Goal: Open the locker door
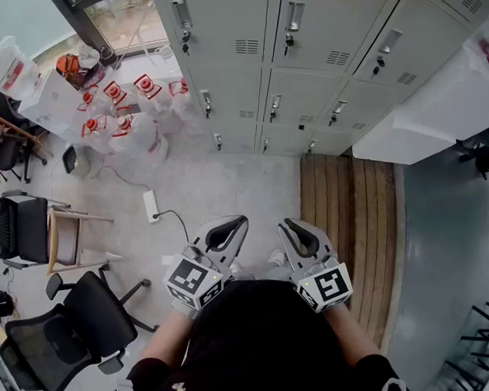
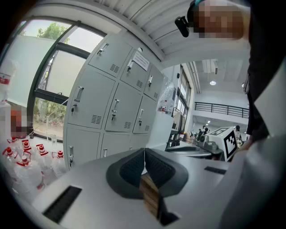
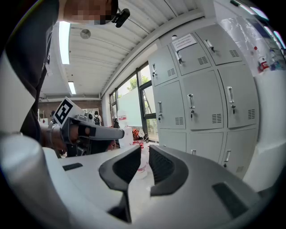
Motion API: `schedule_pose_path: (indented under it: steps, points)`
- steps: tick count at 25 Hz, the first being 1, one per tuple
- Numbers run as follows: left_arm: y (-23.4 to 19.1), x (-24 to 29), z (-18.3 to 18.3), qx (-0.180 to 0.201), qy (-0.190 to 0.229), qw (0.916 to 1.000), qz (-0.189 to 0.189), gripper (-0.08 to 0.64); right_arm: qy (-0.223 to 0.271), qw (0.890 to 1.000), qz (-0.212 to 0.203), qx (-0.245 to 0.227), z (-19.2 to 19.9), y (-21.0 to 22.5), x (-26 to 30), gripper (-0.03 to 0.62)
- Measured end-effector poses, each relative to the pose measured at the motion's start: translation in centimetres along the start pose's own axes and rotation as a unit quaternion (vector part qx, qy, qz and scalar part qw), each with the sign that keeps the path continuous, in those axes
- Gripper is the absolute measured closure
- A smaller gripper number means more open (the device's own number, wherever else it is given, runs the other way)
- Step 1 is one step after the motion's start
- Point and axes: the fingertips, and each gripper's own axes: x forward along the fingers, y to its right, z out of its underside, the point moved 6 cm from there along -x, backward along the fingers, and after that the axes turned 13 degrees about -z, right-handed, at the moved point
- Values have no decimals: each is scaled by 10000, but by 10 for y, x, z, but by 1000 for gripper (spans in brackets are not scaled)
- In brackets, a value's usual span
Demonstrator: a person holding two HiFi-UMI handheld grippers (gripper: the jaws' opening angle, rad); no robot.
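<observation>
Grey lockers (image 1: 318, 71), plastic jugs (image 1: 117, 121) beside them

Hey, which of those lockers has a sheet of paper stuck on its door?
The middle locker of the top row: a white sheet sits near its upper edge; no other locker carries one.

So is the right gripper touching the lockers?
Apart. The head view shows a wide stretch of floor between the right gripper and the lockers.
</observation>
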Motion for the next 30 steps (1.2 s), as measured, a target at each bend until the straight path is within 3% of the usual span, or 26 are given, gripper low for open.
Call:
schedule_pose_path:
  steps: [8, 13, 20, 30]
  points:
    - [30, 28, -2, 97, -22, 9999, -48, 537, 137, 9999, -6, 21, -1, 34, -28, 523]
    - [53, 49, -2, 161, -95, 9998, -47, 537, 506, 9981, 28, 349, -4, 60, -51, 523]
    - [80, 77, 7, 215, -262, 9994, -82, 537, 655, 9960, 219, 575, 4, 102, -76, 523]
    - [33, 113, -2, 113, -294, 9994, -140, 537, 542, 9960, 271, 661, -1, 139, -33, 523]
